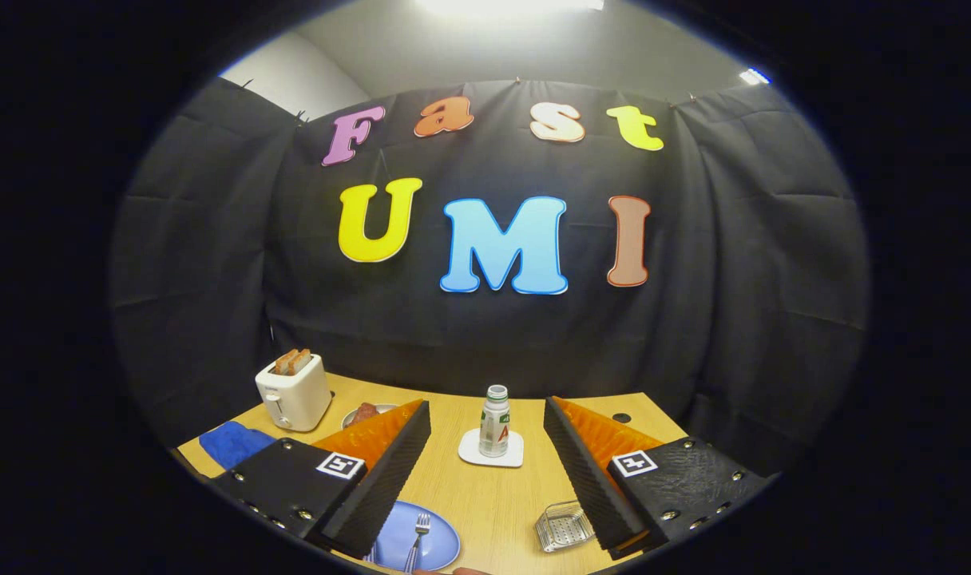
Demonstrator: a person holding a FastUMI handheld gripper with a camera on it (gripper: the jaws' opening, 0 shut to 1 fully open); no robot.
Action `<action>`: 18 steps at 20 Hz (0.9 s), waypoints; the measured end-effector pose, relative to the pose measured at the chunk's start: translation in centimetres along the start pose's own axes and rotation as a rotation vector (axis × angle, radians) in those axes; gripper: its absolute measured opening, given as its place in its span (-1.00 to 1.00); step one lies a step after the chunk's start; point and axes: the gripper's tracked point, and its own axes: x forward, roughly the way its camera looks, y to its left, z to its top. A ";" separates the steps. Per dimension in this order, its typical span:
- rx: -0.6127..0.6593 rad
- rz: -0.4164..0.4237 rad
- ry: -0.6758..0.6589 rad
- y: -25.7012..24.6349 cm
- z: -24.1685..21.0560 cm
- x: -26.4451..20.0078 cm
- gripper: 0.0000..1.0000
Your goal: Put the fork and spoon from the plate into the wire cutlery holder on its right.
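Gripper view: gripper fingers spread wide, empty, raised over table. Fork on blue plate near left finger; spoon barely visible. Wire holder beside right finger. Step: approach. Next: descend, straddle fork handle.

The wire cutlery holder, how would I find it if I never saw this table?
Start at the wooden table, then find the little bottle standing on a white coaster. Nearer, beside the open tool's right finger, sits the wire cutlery holder: a silvery see-through box, unlike the flat blue plate opposite.
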 end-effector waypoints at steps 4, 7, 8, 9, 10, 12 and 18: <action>-0.049 0.070 0.162 2.7 -5.2 0.7 0.94; -0.097 0.136 0.318 4.8 -10.1 0.0 0.95; -0.111 0.153 0.361 5.4 -11.5 -0.2 0.94; -0.127 0.166 0.406 5.8 -13.1 -0.3 0.94; -0.139 0.179 0.451 6.2 -14.4 -0.5 0.95; -0.147 0.200 0.548 6.8 -17.1 -0.9 0.95; -0.129 0.219 0.816 8.1 -24.0 -2.1 0.94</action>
